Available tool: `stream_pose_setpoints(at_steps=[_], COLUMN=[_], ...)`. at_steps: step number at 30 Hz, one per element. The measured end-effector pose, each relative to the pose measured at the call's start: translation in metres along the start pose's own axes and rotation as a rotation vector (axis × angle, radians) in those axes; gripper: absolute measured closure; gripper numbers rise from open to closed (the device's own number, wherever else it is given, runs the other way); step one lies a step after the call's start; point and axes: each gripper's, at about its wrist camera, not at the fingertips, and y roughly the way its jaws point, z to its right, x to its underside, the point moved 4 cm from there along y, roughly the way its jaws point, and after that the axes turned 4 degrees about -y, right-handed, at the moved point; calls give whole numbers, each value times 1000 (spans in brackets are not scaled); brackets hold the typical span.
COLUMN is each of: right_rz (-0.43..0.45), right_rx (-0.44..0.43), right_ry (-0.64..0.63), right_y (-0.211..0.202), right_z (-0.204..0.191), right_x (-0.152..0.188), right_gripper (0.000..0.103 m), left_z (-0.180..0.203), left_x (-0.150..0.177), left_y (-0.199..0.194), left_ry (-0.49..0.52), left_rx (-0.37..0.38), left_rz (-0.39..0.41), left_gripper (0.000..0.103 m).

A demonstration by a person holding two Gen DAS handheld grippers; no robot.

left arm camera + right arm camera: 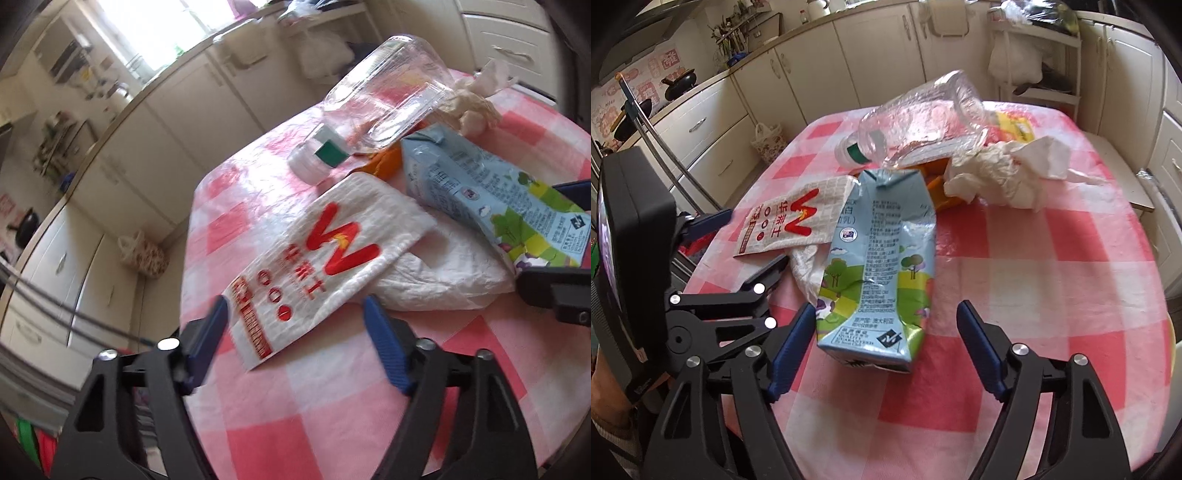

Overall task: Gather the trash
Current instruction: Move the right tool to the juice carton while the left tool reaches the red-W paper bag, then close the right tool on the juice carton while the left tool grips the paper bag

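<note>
Your right gripper point(886, 354) is spread wide and grasping nothing, its two blue-padded fingers point(792, 349) straddling the near end of the crumpled pale-blue milk carton with the green meadow print point(877, 273); you seem lined up that way so a squeeze would catch the carton across its short width, and the left pad looks almost against its corner while the right one stands apart from it. Your left gripper point(295, 317) is likewise released and empty, poised over the near end of the white paper sleeve with the red W logo point(317, 254), which lies flat on the pink-and-white checked cloth covering the bench point(1052, 280) near its left edge, so a pinch at its end looks like the likeliest way to lift it. Partly under that sleeve and the carton sits one crumpled white bag point(436, 269). Farther back, one flattened orange box point(936, 184) peeks out from under the pile, with one wad of white tissue paper point(1004, 170) beside it to the right. On top, propped on the heap, lies one crushed clear plastic bottle with a white cap and green band point(916, 122), cap pointing left. Behind it one yellow packet point(1015, 123) shows only an edge. By my count that is seven pieces of trash, all on the bench, none collected yet.
</note>
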Motion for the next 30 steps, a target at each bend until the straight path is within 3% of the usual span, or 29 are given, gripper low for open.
stream_pose_setpoints(at_steps=[1, 4, 5, 8, 14, 18, 19, 20, 21, 23, 25, 30], right_rz=[-8, -15, -15, -6, 10, 0, -3, -3, -4, -7, -9, 8], right_rx=[-13, -41, -46, -55, -37, -6, 1, 12, 21, 35, 35, 35], right_ry=[2, 8, 8, 17, 16, 4, 3, 3, 2, 1, 4, -4], right_y=[3, 8, 7, 0, -25, -34, -35, -37, -38, -38, -37, -35], right_z=[1, 2, 3, 7, 19, 25, 27, 30, 31, 34, 36, 37], right_x=[0, 1, 1, 3, 10, 18, 20, 23, 22, 24, 24, 23], right_gripper=[37, 41, 41, 41, 41, 41, 41, 41, 41, 41, 41, 34], left_z=[2, 8, 10, 11, -3, -7, -8, -9, -13, -15, -15, -14], left_x=[-1, -2, -2, 0, 7, 11, 11, 9, 8, 2, -6, -19], left_y=[2, 4, 6, 3, -19, -23, -22, -21, -20, -17, -9, 25], left_ry=[1, 1, -1, -35, -182, -157, -147, -127, -111, -50, 30, 189], left_rx=[14, 61, 69, 92, 195, 159, 155, 153, 144, 86, 76, 172], left_rz=[5, 7, -3, -5, 2, 11, 9, 10, 17, 59, 92, 35], left_gripper=[43, 71, 87, 101, 102, 101, 99, 88, 63, 29, 24, 16])
